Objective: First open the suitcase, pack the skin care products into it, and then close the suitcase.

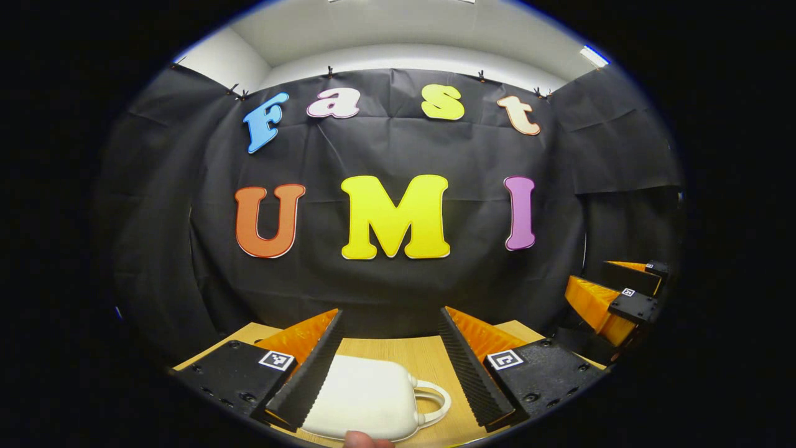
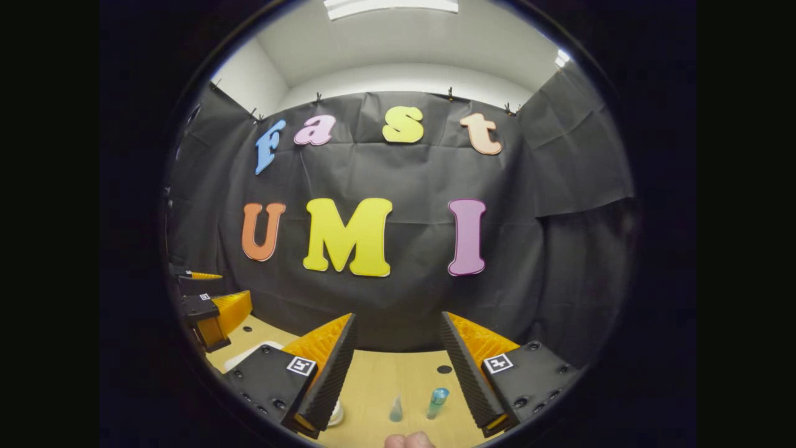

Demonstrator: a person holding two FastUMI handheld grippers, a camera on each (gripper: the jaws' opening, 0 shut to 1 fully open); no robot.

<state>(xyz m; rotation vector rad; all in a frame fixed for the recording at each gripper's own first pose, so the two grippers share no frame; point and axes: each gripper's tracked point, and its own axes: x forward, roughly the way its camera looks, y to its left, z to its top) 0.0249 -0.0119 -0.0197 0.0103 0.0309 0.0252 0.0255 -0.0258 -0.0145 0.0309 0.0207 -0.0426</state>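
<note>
Both hand-held grippers hang wide open and hold nothing: the left hand-held gripper point(image 1: 390, 367) is poised above the white suitcase point(image 1: 364, 398), and the right hand-held gripper point(image 2: 398, 367) hovers above the skin care items. In the left gripper view the right hand-held gripper also appears off to the side.

Going by size, the wooden bench point(image 2: 398, 373) comes first, carrying everything. Next is the suitcase, a small rounded white case lying flat and closed near the front edge, its loop handle point(image 1: 435, 401) pointing right. Smaller again are the skin care products: a teal tube point(image 2: 437, 402), a little pale bottle point(image 2: 396, 409) just beside it, and a round whitish item point(image 2: 336, 412) half hidden by a finger.

Nothing is opened yet, so the opening step seems not begun. The likely trouble is that the case is smooth and light and may slide or lift whole when one finger pries at the lid, unless the other side pins it. The slim tube could roll or tip if nudged off-centre.

No readable brand or label shows on the case or products; only small square markers on the finger mounts.
</note>
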